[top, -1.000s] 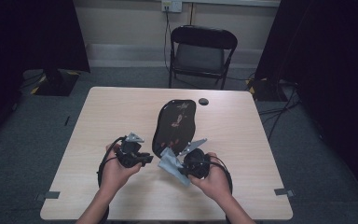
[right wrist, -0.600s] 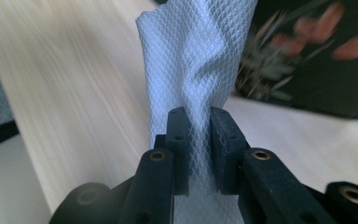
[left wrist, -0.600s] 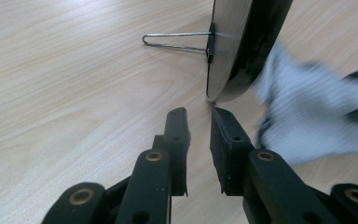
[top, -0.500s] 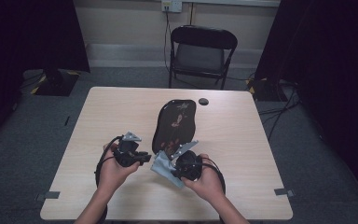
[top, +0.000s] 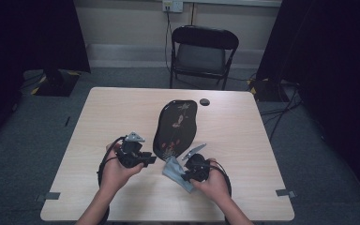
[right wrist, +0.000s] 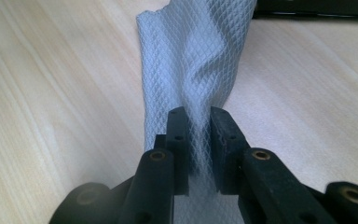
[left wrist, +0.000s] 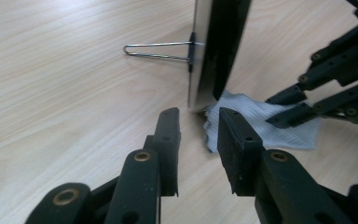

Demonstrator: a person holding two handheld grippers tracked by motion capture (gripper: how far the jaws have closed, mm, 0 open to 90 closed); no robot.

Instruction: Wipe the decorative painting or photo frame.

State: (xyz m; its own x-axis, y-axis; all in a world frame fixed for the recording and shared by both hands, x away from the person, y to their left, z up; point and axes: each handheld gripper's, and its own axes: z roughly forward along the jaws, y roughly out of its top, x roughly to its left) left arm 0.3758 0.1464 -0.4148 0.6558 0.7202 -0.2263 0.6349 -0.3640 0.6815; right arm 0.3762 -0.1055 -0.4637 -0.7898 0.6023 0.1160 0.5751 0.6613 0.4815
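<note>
A pale wood-grain table point(top: 122, 117) with a smooth, matt laminate look bears a glossy black lacquered tray point(top: 176, 126) painted with red motifs. The grey-white cloth point(right wrist: 196, 56) shows a quilted diamond weave, soft and matt. Beneath the tray, a thin bright metal wire stand point(left wrist: 158, 50). The gripper jaws are matt black plastic.

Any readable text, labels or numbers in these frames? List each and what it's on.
None readable.
Tray: red and pale painted motifs, a picture rather than lettering as far as the high view shows.
Cloth: woven diamond pattern, no print.
Wall outlet: too small to tell any marking.
Left gripper and right gripper: no markings on the jaws.
</note>
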